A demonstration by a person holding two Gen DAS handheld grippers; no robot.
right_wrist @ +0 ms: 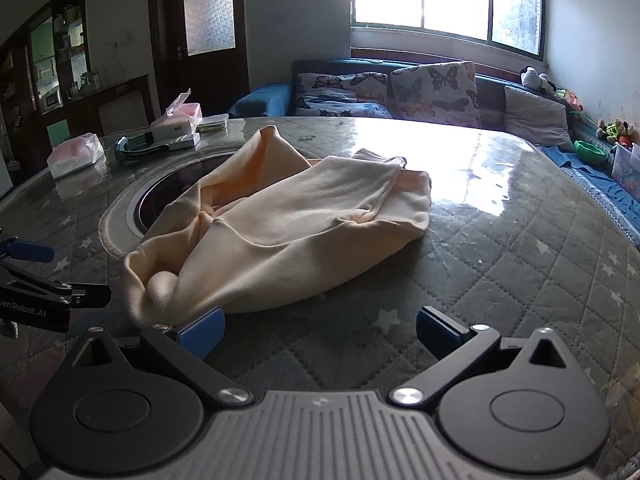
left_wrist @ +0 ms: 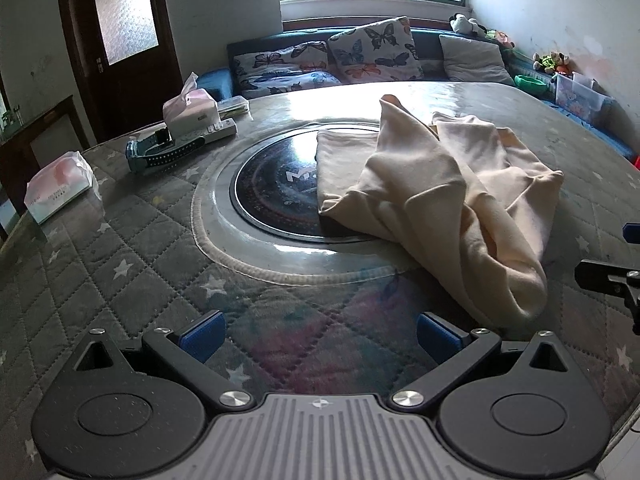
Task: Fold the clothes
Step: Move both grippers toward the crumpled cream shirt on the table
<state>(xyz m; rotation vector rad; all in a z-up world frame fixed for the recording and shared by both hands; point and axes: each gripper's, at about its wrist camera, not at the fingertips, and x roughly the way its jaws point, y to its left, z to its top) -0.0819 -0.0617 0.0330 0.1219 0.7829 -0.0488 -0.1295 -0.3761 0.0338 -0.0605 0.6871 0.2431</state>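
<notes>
A cream cloth garment [left_wrist: 448,196] lies crumpled on the quilted table cover, partly over the round black cooktop [left_wrist: 276,184]. It also shows in the right wrist view [right_wrist: 288,224]. My left gripper [left_wrist: 320,338] is open and empty, just short of the garment's near end, which lies to its right. My right gripper [right_wrist: 320,332] is open and empty; its left fingertip [right_wrist: 202,330] is at the garment's near edge. The right gripper shows at the right edge of the left wrist view [left_wrist: 612,276]. The left gripper shows at the left edge of the right wrist view [right_wrist: 36,276].
Two tissue packs [left_wrist: 60,188] [left_wrist: 190,110], a remote [left_wrist: 218,130] and a blue watch-like band [left_wrist: 160,152] lie at the table's far left. A sofa with butterfly cushions [left_wrist: 372,52] stands behind the table. Toys and a plastic bin [left_wrist: 576,92] sit at the far right.
</notes>
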